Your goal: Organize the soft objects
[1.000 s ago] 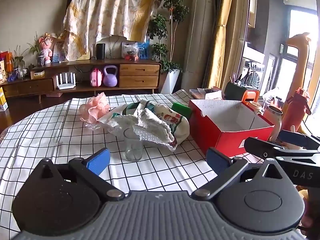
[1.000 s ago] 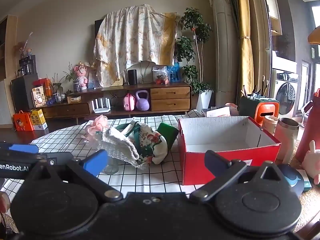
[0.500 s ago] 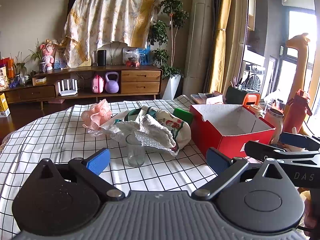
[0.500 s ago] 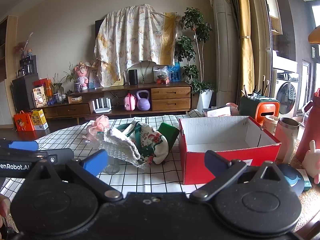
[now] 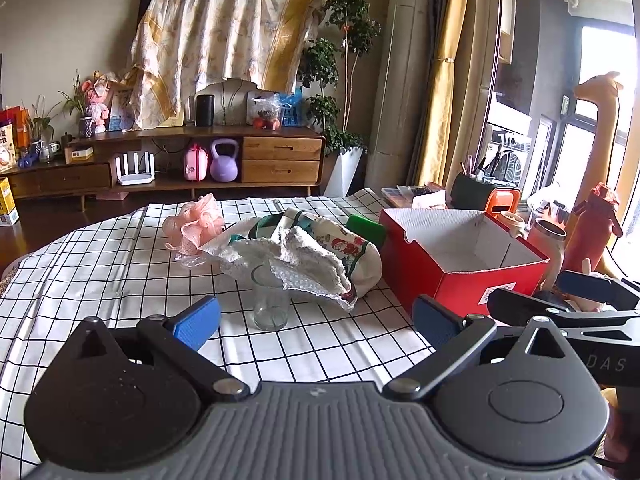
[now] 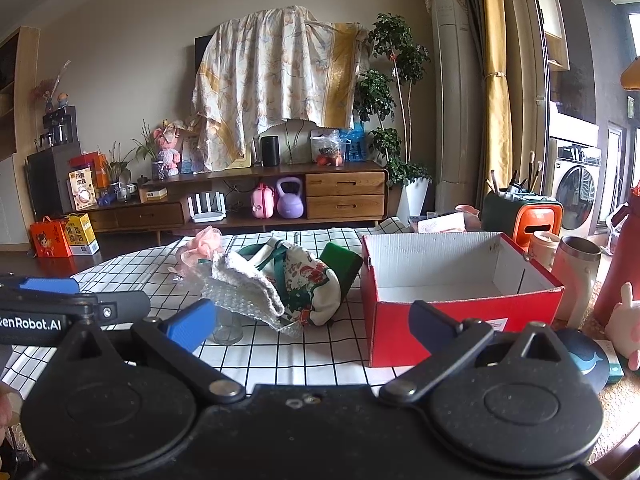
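Bright daylight enters from the window (image 5: 606, 80) at the right edge, blown out to white; the room's left side is dimmer; fisheye bending curves the edges; corners vignette black; focus stays sharp.

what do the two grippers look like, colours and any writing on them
Both the left gripper and the right gripper have black linkage arms on round pivots, ending in blue fingertips. White "GenRobot.AI" lettering marks the left one, "DAS" the right.

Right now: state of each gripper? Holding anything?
Left gripper: open, holding nothing, above the black-and-white checked tablecloth.
Right gripper: open, holding nothing, short of the red cardboard box.
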`<state>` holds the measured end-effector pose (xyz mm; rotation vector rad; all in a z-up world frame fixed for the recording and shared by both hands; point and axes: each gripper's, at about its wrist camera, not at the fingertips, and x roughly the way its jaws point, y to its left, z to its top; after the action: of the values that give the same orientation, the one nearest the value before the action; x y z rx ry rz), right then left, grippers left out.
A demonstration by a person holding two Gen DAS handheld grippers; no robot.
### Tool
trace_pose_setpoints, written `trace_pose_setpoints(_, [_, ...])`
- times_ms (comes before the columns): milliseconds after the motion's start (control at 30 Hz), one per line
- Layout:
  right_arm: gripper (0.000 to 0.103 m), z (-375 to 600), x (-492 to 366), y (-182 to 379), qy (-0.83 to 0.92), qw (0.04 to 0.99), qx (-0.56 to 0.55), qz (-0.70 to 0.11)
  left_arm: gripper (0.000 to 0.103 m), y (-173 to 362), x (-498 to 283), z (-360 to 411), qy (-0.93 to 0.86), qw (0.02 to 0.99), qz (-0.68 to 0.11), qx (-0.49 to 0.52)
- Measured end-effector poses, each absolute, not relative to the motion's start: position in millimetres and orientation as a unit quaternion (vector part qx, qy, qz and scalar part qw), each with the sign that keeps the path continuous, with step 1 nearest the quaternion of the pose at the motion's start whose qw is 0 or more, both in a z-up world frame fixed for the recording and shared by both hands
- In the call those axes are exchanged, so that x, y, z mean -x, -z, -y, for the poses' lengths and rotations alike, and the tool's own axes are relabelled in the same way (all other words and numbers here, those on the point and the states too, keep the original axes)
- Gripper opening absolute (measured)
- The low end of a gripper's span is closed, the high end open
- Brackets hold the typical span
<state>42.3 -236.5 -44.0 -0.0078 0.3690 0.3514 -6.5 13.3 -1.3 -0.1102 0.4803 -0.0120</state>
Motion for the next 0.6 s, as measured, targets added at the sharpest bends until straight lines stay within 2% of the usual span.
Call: trace_pose_setpoints(600, [0.103, 236.3, -44.6, 42.6, -0.178, 0.967, 0.008, -0.183, 0.103, 0.3, 7.1, -17.3, 0.010, 0.969, -0.238, 0.068])
